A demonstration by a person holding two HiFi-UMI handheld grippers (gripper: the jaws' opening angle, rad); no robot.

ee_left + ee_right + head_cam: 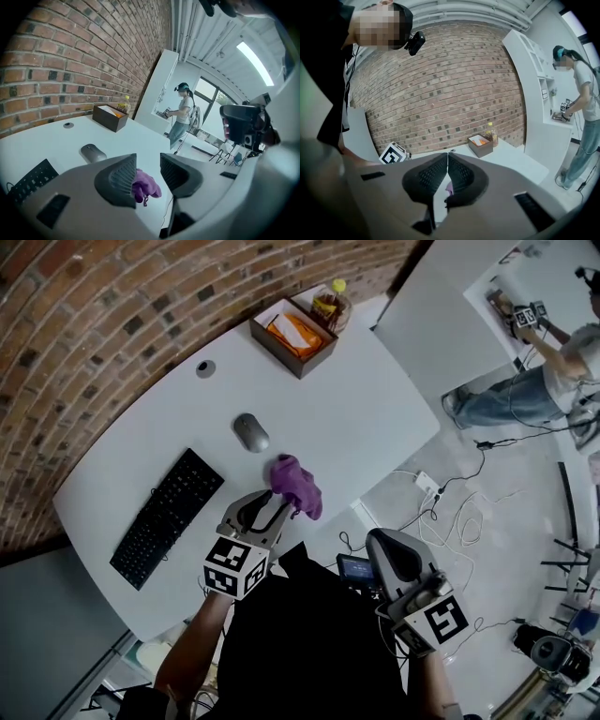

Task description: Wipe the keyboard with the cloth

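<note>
- The left gripper point(274, 505) is held low over the near edge of the white table point(375, 418). Its two jaws stand partly apart and grip nothing.
- In the left gripper view, the purple cloth point(146, 186) shows in the gap between the left gripper's point(148, 171) jaws. It lies crumpled on the table just beyond the tips, and the pads do not press on it.
- The right gripper point(378, 542) is held off the table's near corner, to the right of the person's dark-clothed body. In its own view, the right gripper's point(447, 165) jaws are closed tip to tip with nothing between them.
- The cloth point(298, 486) is bunched in a heap near the table's front edge, just ahead of the left gripper's tips.
- The black keyboard point(169, 517) lies at an angle to the left of the cloth, apart from it and uncovered.
- A grey mouse point(250, 432) sits between the keyboard and the cloth, a little farther back.
- At the far side of the table stands an open brown box point(292, 339) with something orange inside, and a yellow-capped bottle point(330, 304) just beside it.
- A brick wall point(112, 315) runs behind the table.
- Another person point(553, 367) stands well away at a white counter.
</note>
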